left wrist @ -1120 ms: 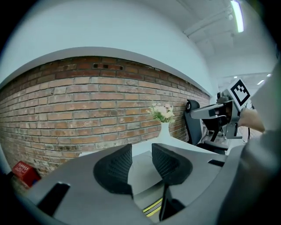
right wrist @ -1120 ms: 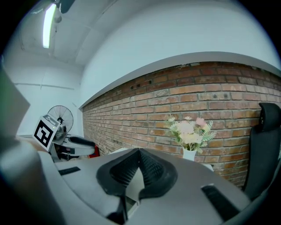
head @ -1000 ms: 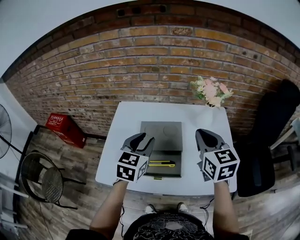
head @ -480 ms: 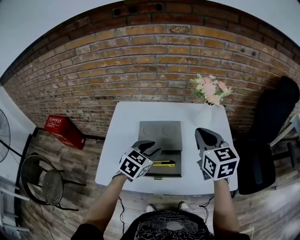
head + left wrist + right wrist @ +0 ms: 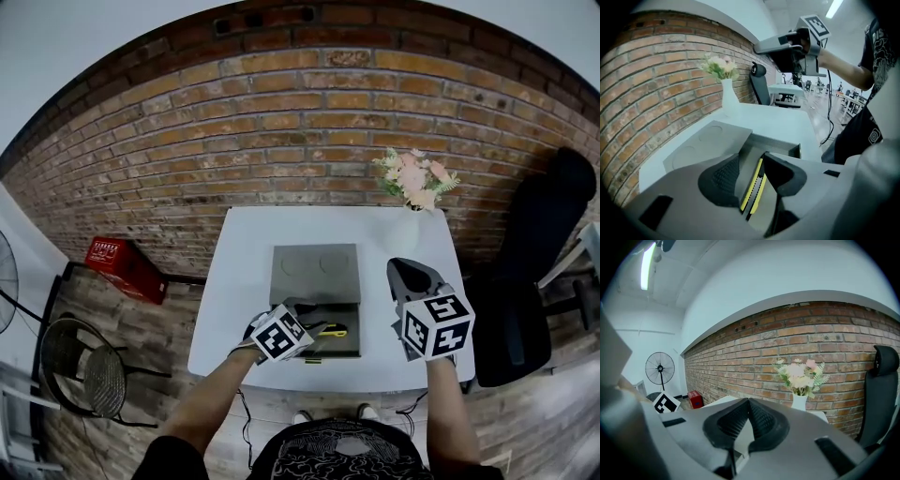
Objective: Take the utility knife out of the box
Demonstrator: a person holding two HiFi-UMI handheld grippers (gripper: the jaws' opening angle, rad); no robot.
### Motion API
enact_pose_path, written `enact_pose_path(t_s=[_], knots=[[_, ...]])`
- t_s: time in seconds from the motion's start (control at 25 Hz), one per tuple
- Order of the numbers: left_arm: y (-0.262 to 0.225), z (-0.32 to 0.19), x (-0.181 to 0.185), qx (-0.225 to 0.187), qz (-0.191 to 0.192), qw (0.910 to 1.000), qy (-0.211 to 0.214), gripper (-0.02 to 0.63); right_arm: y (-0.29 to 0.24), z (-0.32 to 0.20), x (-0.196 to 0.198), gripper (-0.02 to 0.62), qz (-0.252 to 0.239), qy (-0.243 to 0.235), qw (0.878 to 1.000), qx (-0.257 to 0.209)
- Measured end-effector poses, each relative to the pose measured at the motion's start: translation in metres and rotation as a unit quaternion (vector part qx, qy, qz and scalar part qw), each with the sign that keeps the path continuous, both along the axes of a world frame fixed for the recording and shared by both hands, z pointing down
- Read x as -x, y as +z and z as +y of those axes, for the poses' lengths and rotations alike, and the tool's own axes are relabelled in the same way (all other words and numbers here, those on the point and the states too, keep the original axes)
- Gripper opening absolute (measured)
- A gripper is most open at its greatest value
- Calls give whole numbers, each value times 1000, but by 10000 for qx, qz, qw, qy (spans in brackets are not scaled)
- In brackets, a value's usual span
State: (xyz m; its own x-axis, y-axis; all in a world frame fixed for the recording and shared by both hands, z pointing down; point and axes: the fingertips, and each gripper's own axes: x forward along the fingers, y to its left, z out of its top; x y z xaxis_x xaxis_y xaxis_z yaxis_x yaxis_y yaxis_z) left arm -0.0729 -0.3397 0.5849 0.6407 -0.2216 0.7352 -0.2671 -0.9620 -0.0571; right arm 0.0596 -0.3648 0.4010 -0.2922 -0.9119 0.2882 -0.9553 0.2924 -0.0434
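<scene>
Utility knife [image 5: 752, 187] lay in the open box [image 5: 780, 144] between the left gripper's [image 5: 751, 163] parted fingers, near end hidden. Right gripper's [image 5: 748, 403] fingers met, empty, above the counter [image 5: 234, 281].

I see the yellow-and-black utility knife [image 5: 753, 186] lying flat, lengthwise inside the open grey box [image 5: 776, 142], lower centre of frame.

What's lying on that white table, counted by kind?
Box: 1
Utility knife, inside the box: 1
Vase of flowers: 1
Total: 3
</scene>
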Motion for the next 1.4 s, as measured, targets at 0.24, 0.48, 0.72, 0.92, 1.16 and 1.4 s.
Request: enact_pose_path(t_s=[0.24,0.48,0.72,0.92,1.16,1.4], knots=[[36,6,1,173,-558,9971,497,184,2,-4,-5,20,25,54,10000,21],[60,15,4,561,-937,9910,775,190,5,-5,-8,20,51,102,9999,52],[76,13,8,600,-1288,9859,879,183,9,-4,-14,20,48,153,9998,99],[73,12,5,496,-1386,9846,948,176,9,-2,-19,20,40,194,9997,125],[72,16,6,464,-1407,9841,977,134,12,2,-21,20,50,201,9996,174],[72,21,5,359,-1466,9839,957,130,11,7,-21,19,32,180,9997,175]])
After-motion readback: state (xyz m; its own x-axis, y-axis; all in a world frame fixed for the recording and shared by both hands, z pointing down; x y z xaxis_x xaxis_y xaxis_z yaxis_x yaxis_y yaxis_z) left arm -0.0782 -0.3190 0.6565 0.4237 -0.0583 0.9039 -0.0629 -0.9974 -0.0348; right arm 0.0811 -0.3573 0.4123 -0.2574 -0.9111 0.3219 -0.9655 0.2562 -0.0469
